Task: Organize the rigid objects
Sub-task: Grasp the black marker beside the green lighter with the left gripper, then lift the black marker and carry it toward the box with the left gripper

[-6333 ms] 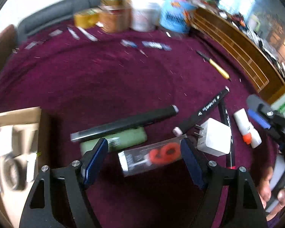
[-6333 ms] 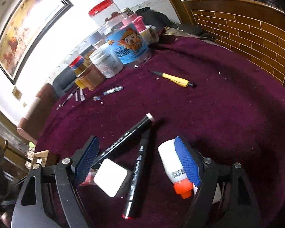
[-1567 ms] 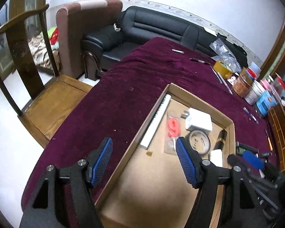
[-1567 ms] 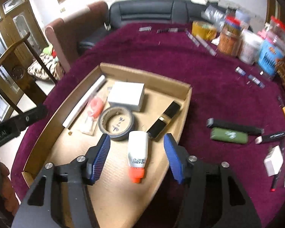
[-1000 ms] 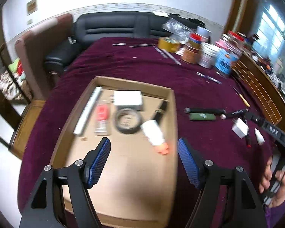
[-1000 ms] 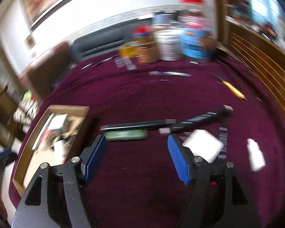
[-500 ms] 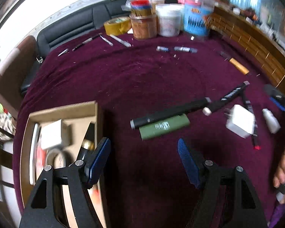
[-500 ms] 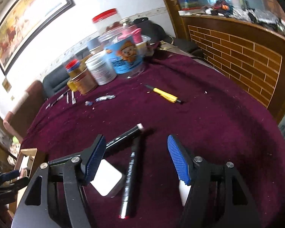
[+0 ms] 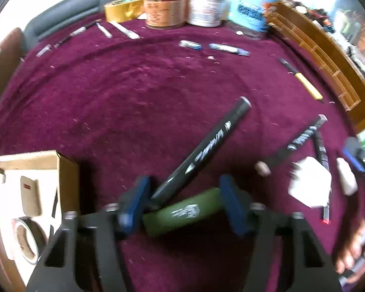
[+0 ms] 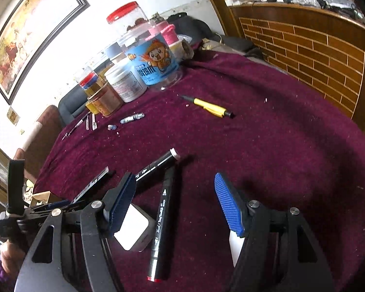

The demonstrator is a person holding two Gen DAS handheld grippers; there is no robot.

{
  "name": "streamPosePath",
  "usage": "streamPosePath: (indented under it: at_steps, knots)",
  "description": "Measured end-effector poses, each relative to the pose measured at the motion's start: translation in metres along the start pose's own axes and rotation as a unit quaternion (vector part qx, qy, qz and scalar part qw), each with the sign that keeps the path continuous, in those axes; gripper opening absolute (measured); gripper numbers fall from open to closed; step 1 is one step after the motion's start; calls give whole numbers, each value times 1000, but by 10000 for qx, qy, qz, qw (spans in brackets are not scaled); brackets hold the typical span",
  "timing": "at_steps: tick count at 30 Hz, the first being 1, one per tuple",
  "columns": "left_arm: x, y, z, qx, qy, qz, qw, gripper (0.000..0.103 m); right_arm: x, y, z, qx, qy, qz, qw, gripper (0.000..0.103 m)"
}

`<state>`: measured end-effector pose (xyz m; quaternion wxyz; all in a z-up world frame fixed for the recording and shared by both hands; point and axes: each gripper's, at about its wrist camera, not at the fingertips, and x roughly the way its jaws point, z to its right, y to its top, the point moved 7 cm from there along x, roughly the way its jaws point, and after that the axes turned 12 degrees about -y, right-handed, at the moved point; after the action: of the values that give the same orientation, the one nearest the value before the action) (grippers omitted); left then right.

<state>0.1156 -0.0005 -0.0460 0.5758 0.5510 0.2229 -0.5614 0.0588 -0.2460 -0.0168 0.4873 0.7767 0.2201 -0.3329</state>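
The left gripper (image 9: 182, 203) was pointed steeply down at the maroon tablecloth (image 9: 133, 102), its jaws closing with the green case (image 9: 182, 215) lying crosswise between them. The left pad (image 9: 136, 200) was seen touching the near end of the long black pen (image 9: 206, 146), which ran away toward one o'clock and lay against the case. Whether the right pad had yet met the case could not be told through the blur; no firm clamp was shown.

The cardboard box (image 9: 63, 168), with a tape roll (image 9: 28, 239) already inside, lay at nine o'clock of the gripper.

The right gripper (image 10: 175, 199) was held with its jaws apart and nothing clamped. The black marker (image 10: 161, 216) lay between them on the cloth, the white charger (image 10: 133, 231) just inside the left finger at seven o'clock.

For a clean pick, the green case would best be centred between the pads. The pen would likely be trapped or dragged along unless the left pad were kept clear of it. A short lift before travel toward the box would be advised, so that a skewed grip could be noticed.
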Motion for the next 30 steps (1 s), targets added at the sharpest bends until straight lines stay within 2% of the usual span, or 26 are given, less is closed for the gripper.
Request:
streamPosePath:
  at_steps: [2,4,6,7,9,11,13,15,17,19,21,22,23,26,30]
  knots:
    - [-4,-7,7,73,-124,-136,9998,36,1,-1,-1,-1,20,-42,10000,66]
    - [1,-23,19,373,-89,-464,9982,25,1,-3,-2,-34,18,-61,10000,66]
    - [-1,-30,32,824,277,-415,9953,25,0,-4,-2,-50,2,-78,10000,66]
    - [-2,-32,36,865,311,-406,9949,25,1,-4,-2,-44,-2,-94,9999,66]
    - [-7,-25,39,796,355,-202,9960,25,2,-5,-1,-27,9,-128,9999,66]
    - [-10,-9,33,631,584,68,9963,30,4,-4,-2,-31,2,-142,9999,66]
    - [-4,0,29,466,664,91,9967,35,5,-4,-2,-47,7,-151,9999,66]
    - [7,7,28,294,637,21,9975,35,7,-4,-4,-89,-11,-154,9998,66]
    - [15,4,29,246,682,-73,9973,33,8,-5,-5,-126,-24,-165,9998,66]
    - [14,1,32,284,636,18,9976,30,10,-6,-6,-179,-87,-168,9997,66]
    - [6,-4,35,225,598,162,9978,25,12,-7,-5,-198,-136,-186,9995,66]
    - [-3,-9,36,204,585,256,9978,16,13,-7,-5,-181,-130,-200,9996,66]
    - [-11,-13,35,151,515,283,9982,13,13,-7,-4,-170,-133,-207,9996,66]
    - [-36,-34,32,32,322,415,9986,12,12,-6,-3,-136,-101,-197,9997,66]
    - [-52,-76,31,-102,33,366,9993,12,12,-7,-2,-142,-127,-200,9996,66]
